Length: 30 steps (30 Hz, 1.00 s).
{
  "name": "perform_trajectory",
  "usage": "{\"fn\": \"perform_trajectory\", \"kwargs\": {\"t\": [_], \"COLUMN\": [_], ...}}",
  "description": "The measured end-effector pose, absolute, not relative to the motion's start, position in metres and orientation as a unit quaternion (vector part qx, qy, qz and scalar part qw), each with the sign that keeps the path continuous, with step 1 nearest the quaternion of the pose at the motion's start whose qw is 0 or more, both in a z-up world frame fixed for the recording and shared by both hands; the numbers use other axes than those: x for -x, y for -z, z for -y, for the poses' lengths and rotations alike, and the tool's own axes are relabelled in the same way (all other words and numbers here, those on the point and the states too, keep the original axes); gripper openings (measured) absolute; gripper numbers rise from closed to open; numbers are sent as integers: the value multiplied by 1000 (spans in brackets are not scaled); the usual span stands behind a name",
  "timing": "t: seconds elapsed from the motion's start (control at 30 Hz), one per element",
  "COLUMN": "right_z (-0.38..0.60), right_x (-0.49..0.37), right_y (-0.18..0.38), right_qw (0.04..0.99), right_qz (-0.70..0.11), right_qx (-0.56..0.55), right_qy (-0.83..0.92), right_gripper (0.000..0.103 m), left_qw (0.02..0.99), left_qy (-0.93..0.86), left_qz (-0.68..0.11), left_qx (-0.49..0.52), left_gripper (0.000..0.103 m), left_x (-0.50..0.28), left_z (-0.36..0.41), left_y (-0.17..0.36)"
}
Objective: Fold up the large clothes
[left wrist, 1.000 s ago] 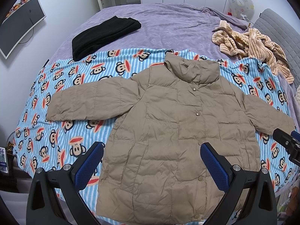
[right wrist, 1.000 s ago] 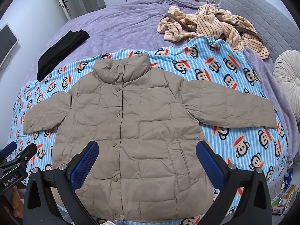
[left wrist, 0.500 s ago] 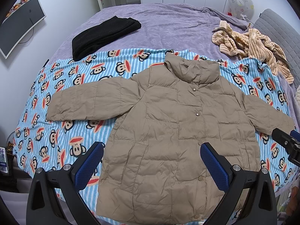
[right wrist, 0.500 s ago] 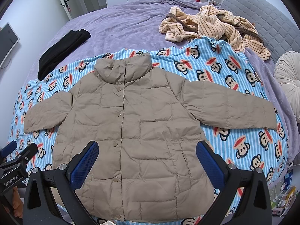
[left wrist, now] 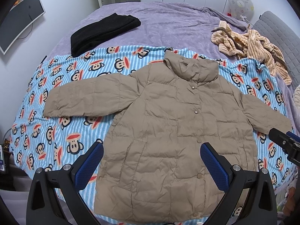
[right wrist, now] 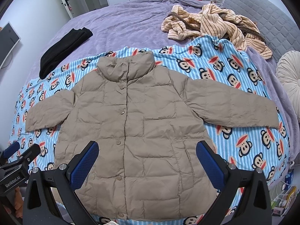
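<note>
A tan quilted puffer jacket [left wrist: 168, 123] lies flat, front up and snapped shut, with both sleeves spread out, on a blue striped monkey-print blanket [left wrist: 61, 131]. It also shows in the right wrist view [right wrist: 142, 123]. My left gripper [left wrist: 151, 161] is open and empty above the jacket's lower left part. My right gripper [right wrist: 147, 157] is open and empty above the jacket's lower middle. The right gripper shows at the right edge of the left wrist view [left wrist: 285, 144]. The left gripper shows at the left edge of the right wrist view [right wrist: 18, 159].
The blanket [right wrist: 234, 131] lies on a purple bedspread [left wrist: 168, 18]. A folded black garment [left wrist: 101, 31] lies at the back left. A crumpled striped beige garment [left wrist: 253, 45] lies at the back right by a grey headboard [right wrist: 262, 13]. A round cushion [right wrist: 288, 78] is at the right.
Both grippers have barely shifted; the right wrist view has drifted slightly. The jacket has not moved.
</note>
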State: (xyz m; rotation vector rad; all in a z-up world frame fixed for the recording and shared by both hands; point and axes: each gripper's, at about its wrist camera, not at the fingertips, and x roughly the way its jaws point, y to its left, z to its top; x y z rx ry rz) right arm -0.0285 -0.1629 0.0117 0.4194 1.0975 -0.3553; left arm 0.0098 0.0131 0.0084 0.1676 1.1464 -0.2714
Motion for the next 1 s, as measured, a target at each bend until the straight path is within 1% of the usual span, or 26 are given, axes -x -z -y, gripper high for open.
{"fn": "perform_trajectory", "kwargs": {"t": [0.17, 0.33, 0.47, 0.6, 0.73, 0.87, 0.93, 1.0], "right_z": [161, 145, 125, 107, 83, 56, 44, 36], "right_x": [28, 22, 3, -16, -40, -67, -81, -95], "right_y": [-4, 14, 37, 60, 90, 116, 128, 138], "right_qw": [817, 809, 787, 772, 760, 763, 767, 766], "right_qz": [-505, -502, -549, -572, -590, -596, -595, -597], "right_qx": [-241, -282, -262, -263, -265, -246, -239, -235], "right_qy": [140, 117, 102, 89, 69, 43, 35, 33], "right_gripper": [103, 103, 103, 103, 103, 103, 103, 103], "left_qw": [820, 805, 802, 801, 800, 794, 784, 782], "left_qy": [128, 118, 95, 70, 59, 11, -2, -9], "left_qz": [-556, -581, -586, -583, -566, -566, -569, -562], "left_qx": [-38, 16, 59, 114, 193, 220, 250, 268], "left_gripper": [103, 103, 103, 103, 103, 103, 103, 103], "left_x": [-19, -43, -74, -110, -150, -189, -206, -221], "left_z": [-34, -71, -112, -160, -212, -253, -273, -287], "left_y": [2, 30, 63, 102, 146, 193, 214, 224]}}
